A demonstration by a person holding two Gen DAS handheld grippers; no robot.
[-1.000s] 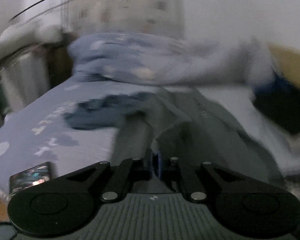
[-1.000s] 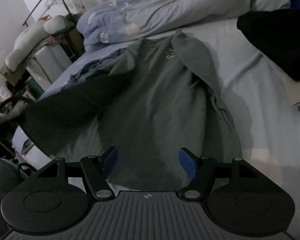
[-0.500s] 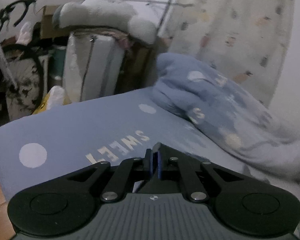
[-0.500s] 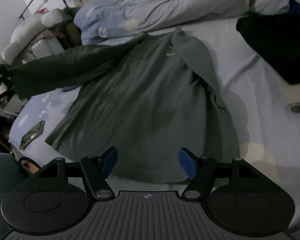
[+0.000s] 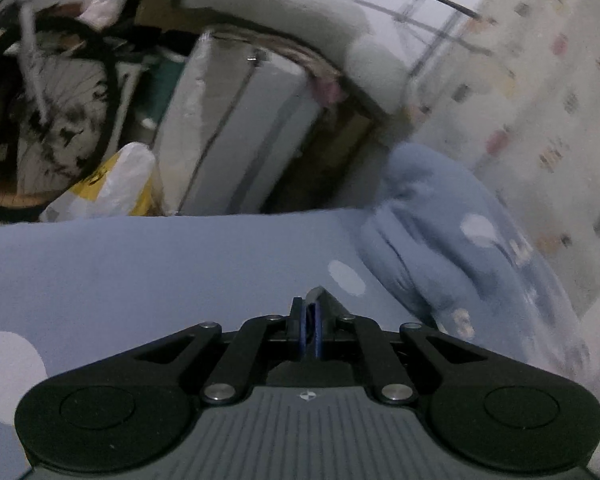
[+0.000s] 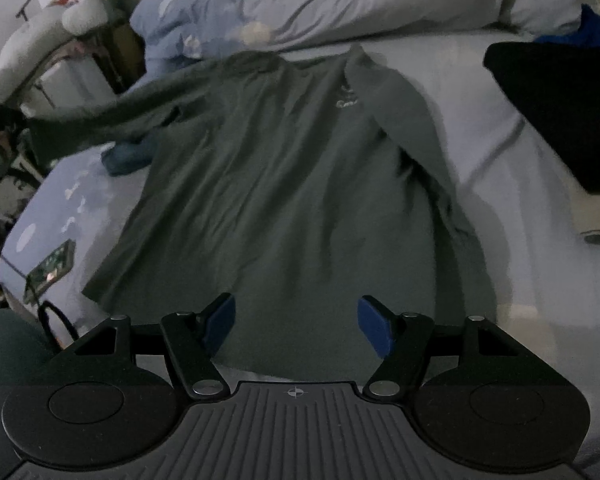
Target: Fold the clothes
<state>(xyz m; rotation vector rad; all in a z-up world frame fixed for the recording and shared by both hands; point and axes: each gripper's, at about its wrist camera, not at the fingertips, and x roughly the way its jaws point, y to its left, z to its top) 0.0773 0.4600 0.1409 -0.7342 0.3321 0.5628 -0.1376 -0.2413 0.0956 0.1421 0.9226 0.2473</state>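
- The bed [image 6: 500,168] carries the whole job: the grey long-sleeved shirt [image 6: 284,184] lies front-up across its middle, hem toward the right wrist camera, collar toward the bunched blue duvet [image 6: 228,12].
- The shirt's sleeve [image 6: 112,120] on the picture's left is drawn out taut off the bed's edge, and the other sleeve lies folded in over the body. In my judgement the pull could drag the whole shirt sideways and wrinkle the flat body, since nothing pins it.
- A black garment [image 6: 552,108] lies well apart from the shirt on the picture's right, and a small blue cloth [image 6: 130,156] sits just beside it under the stretched sleeve. That cloth could get caught into the fold.
- The right tongs [image 6: 296,320] stand wide over the hem, holding nothing.
- The left tongs [image 5: 309,328] are closed narrow on a thin sliver of dark cloth [image 5: 320,296], probably the sleeve cuff. The grip looks shallow, so it may slip out.
- Only the right view shows the shirt's layout. Only the left view shows the pinch, plus the bedside clutter and a white-spotted sheet [image 5: 140,272].
- A phone-like slab [image 6: 50,270] near the bed's edge could be knocked off.
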